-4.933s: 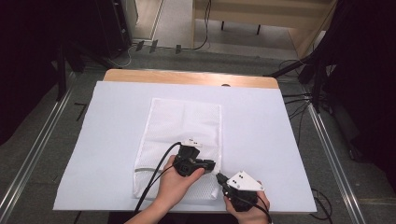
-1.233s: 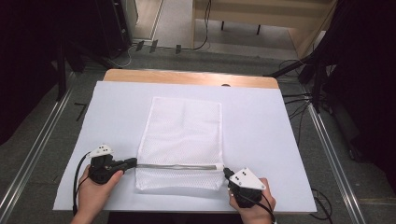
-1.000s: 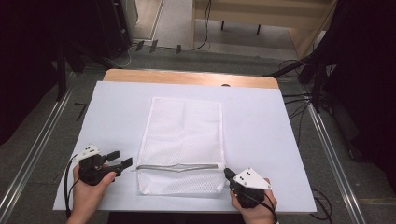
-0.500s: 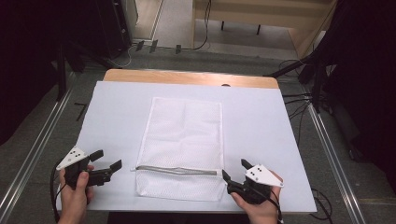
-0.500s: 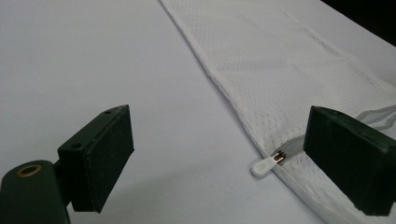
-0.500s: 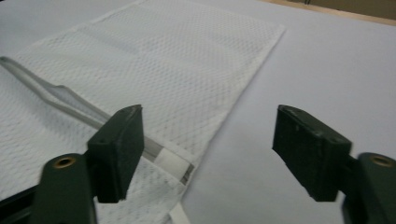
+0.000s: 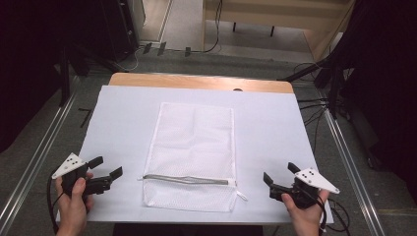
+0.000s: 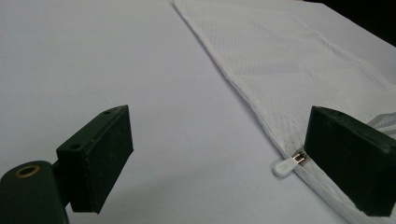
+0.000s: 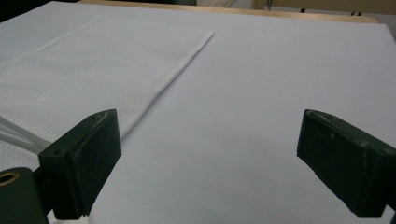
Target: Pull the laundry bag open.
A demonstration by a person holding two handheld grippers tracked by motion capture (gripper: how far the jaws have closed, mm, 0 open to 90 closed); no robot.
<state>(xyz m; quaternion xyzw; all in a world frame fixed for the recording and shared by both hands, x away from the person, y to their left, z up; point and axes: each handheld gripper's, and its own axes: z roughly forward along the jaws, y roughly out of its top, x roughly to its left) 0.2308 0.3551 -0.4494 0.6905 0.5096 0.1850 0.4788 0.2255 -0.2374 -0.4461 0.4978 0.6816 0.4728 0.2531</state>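
Observation:
A white mesh laundry bag (image 7: 194, 147) lies flat on the white sheet (image 7: 275, 128), with its grey zipper (image 7: 187, 179) running across near the front end. My left gripper (image 7: 108, 165) hovers to the left of the bag. Its jaws have just been opening and nothing is between them. In the left gripper view the bag (image 8: 299, 70) and its white zipper pull (image 8: 286, 166) lie just beyond the left gripper (image 8: 224, 158). My right gripper (image 7: 279, 171) is off the bag's right side, jaws just opened wide and empty. The right gripper (image 9: 210, 163) faces bare sheet, with the bag (image 9: 93, 60) at its left.
The sheet covers a wooden table whose far edge (image 7: 196, 81) shows at the back. Metal rails (image 7: 344, 147) run along both sides on the floor. Cables (image 7: 314, 108) lie off the table at the right. Bare sheet surrounds the bag.
The right gripper has let go of the zipper's right end, opened, and drawn off to the right. The left gripper has drifted further left from the bag. The zipper lies flat.

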